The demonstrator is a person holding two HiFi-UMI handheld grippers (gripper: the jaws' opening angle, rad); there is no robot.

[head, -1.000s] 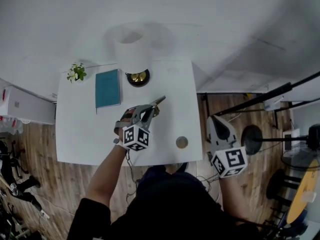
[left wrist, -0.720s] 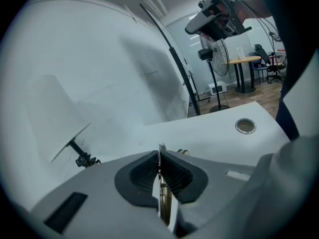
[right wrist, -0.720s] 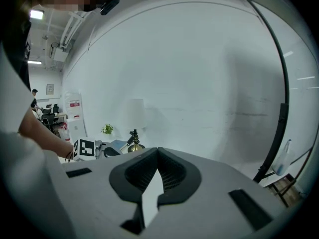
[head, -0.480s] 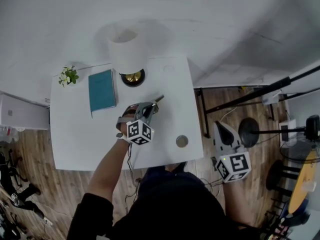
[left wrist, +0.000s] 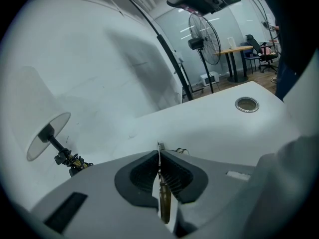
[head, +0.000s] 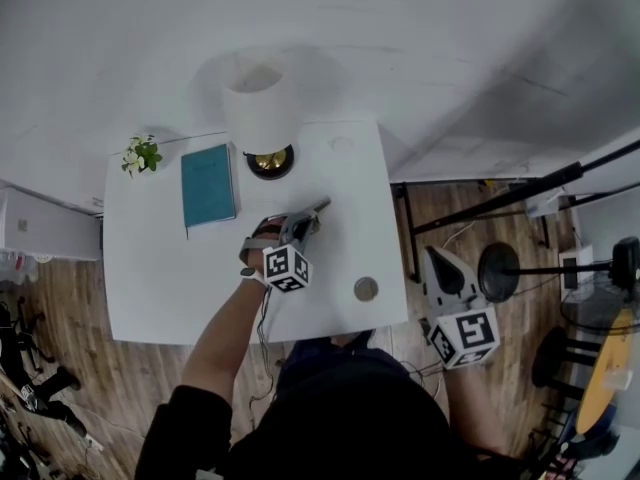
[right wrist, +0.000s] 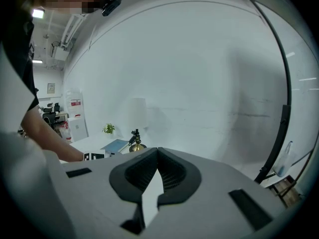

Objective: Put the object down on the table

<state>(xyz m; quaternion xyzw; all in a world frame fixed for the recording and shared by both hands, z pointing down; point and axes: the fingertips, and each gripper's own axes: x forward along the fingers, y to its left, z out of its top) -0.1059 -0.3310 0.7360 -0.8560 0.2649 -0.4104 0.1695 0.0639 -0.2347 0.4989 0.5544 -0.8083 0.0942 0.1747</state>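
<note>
Left hand-held gripper point(head: 305, 220) is clenched tight on a skinny brass-coloured object point(head: 318, 208). It's low over the middle of the white surface point(head: 160, 288), tip poking toward 1 o'clock. Can't tell if it's touching down yet. Right hand-held gripper point(head: 437, 256) is pinched closed on nothing, off the edge at 4 o'clock. My worry: let go while it's tilted and it'll probably roll away. Lamp point(head: 258, 103) at 12, teal book point(head: 209, 184) at 10, round insert point(head: 365, 289) at 4. Wood floor point(head: 60, 298), plain white wall point(head: 400, 38).
</note>
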